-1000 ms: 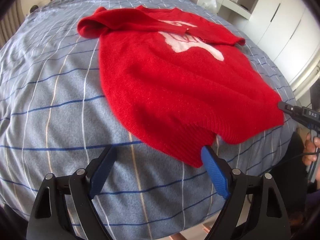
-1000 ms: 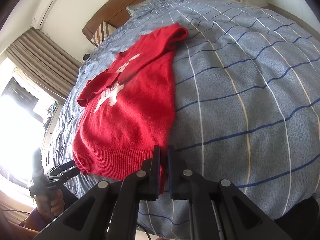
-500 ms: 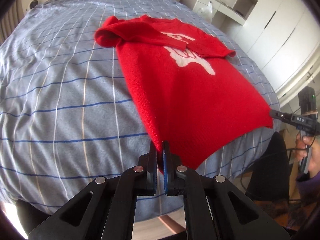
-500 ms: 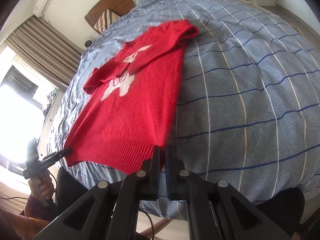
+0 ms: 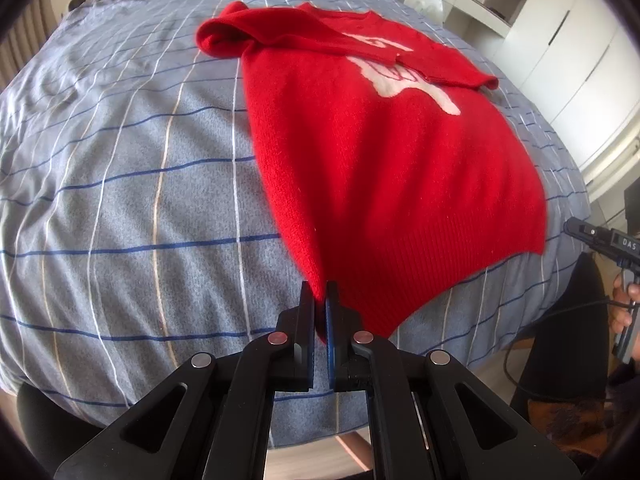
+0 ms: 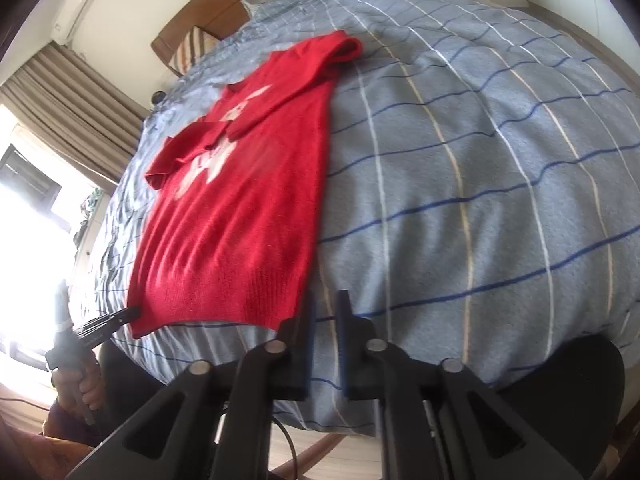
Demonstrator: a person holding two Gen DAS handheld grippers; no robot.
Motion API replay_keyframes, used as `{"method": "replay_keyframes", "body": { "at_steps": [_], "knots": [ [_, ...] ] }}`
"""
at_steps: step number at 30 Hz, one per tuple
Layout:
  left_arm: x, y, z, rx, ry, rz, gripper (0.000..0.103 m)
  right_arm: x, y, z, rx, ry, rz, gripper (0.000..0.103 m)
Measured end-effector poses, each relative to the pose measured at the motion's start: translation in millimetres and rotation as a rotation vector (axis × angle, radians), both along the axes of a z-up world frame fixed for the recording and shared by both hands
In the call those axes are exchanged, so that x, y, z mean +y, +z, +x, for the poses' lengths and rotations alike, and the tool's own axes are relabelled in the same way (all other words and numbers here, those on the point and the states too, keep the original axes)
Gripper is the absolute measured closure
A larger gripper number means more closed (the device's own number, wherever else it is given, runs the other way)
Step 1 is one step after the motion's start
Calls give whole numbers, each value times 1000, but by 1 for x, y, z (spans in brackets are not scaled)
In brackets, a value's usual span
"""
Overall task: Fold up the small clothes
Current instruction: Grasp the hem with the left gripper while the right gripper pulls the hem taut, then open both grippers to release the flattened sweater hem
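Red sweater [image 5: 384, 152] is lying flat on the blue plaid bedspread [image 5: 120, 184], filling the centre and right of the left wrist frame, its sleeves folded across the white chest motif [image 5: 400, 76] toward the upper part of the frame. The left gripper [image 5: 320, 300] is pinching the ribbed hem corner at the lower centre — its blue-padded jaws are closed on the knit. In the right wrist view the right gripper [image 6: 324, 300] is sitting at the lower centre just beside the other hem corner, its jaws standing slightly apart with bedspread showing between them, holding nothing. Wide open bedspread is stretching to the left of the sweater in the left wrist view and to the right of it in the right wrist view. White cabinets [image 5: 560, 40] are standing at the upper right of the left wrist frame; brown curtains [image 6: 68, 104] and a wooden headboard [image 6: 224, 8] are showing at the upper left of the right wrist frame.
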State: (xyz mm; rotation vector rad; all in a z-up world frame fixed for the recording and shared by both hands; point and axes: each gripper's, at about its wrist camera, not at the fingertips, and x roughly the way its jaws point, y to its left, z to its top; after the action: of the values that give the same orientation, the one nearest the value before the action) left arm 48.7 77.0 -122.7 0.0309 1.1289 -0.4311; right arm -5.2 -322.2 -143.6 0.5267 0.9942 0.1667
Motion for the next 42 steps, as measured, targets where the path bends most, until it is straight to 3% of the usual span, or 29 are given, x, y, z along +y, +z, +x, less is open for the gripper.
{"method": "replay_keyframes", "body": {
  "at_steps": [2,7,8,9,11,13,17,22,37,39,40,41,42],
  "knots": [
    [2,-1,0,6,10,-11,101,7,-3,7,-13,26,43,62],
    [4,-3,3,20,35,-28,101,38,-34,35,72,115,41,64],
    [4,-4,2,18,37,-22,101,41,-40,37,88,117,15,96],
    [4,-3,2,16,39,-16,101,41,-44,36,104,106,-14,100],
    [6,1,-2,7,36,-7,101,38,-42,30,129,83,-30,100],
    [6,8,-8,-16,23,4,101,40,-27,16,133,89,-125,100],
    [-3,15,-17,-63,-15,54,101,35,-7,-7,134,70,-156,100],
    [-20,-21,-10,-58,-24,203,101,33,-39,10,210,27,-175,100],
    [-18,-33,-13,-69,44,187,98,27,-57,14,204,-59,-92,98],
    [-18,-31,-16,-68,50,193,92,20,-56,7,209,-64,-71,90],
    [-18,-30,-17,-63,48,195,82,15,-55,2,217,-65,-62,86],
    [-17,-28,-19,-54,45,195,60,13,-54,-1,229,-63,-51,78],
    [-15,-24,-23,-48,47,201,45,11,-51,-5,240,-57,-43,72]
  ]
}}
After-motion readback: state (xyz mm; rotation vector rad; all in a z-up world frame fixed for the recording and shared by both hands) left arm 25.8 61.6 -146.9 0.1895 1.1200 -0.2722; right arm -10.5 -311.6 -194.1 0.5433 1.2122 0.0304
